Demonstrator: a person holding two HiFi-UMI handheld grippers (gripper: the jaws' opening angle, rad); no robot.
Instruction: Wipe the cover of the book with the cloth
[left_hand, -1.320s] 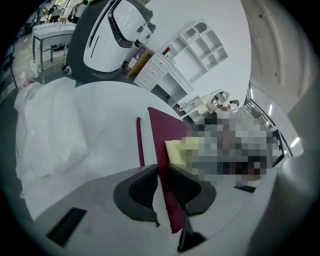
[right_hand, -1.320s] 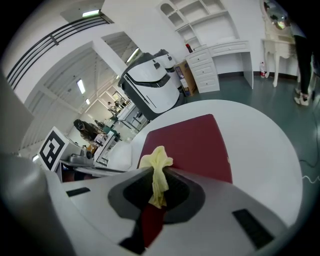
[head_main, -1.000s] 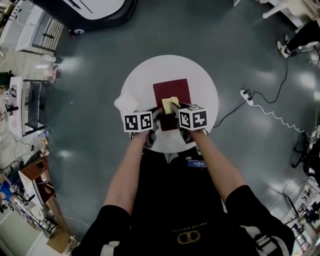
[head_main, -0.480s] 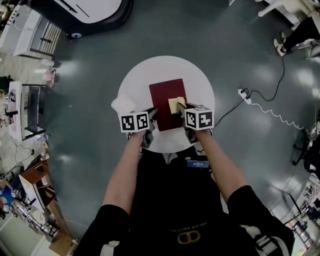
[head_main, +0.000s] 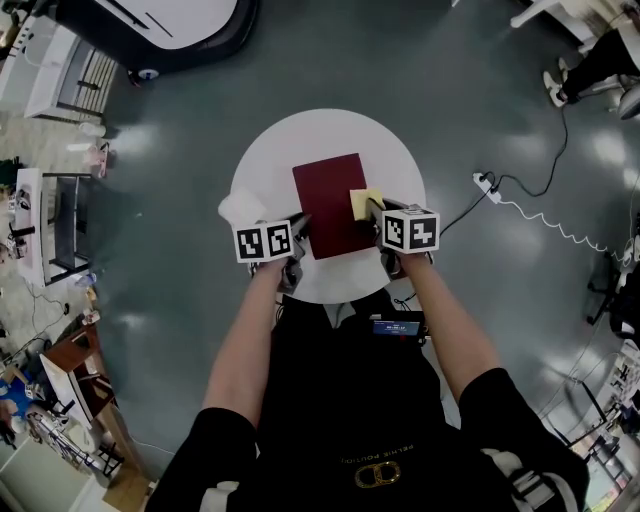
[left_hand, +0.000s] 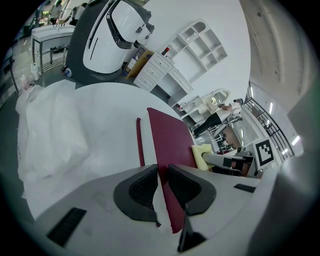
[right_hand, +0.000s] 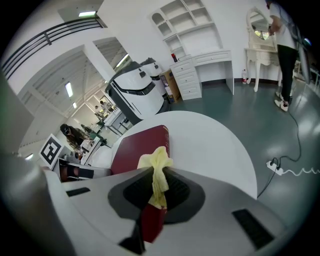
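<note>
At the centre of the round white bench (head_main: 400, 150) the dark red book (head_main: 328, 200) lies closed and flat, cover up, slightly skewed to the near edge.

Left gripper (head_main: 300, 228): jaws drawn close and clamped on the book's near left corner, apparently to steady it.

Right gripper (head_main: 375, 210): jaws pinched on the yellow cloth (head_main: 364, 203), which bunches out ahead of them and rests on the cover at the book's right edge, about midway along it.

Progress, as a judgement: wiping is under way. The cloth is in contact with the cover, but the cover shows no mark separating wiped from unwiped areas, so the share completed cannot be determined. The far half and the left side may remain to be covered.

Surface: the bench top is plain and otherwise bare, except for a crumpled white plastic bag (head_main: 240, 207) at its left edge.

Room: glossy grey-green floor; power strip (head_main: 487, 187) with trailing cable to the right; large white-and-dark machine (head_main: 180, 20) beyond the far side; white shelving behind.
</note>
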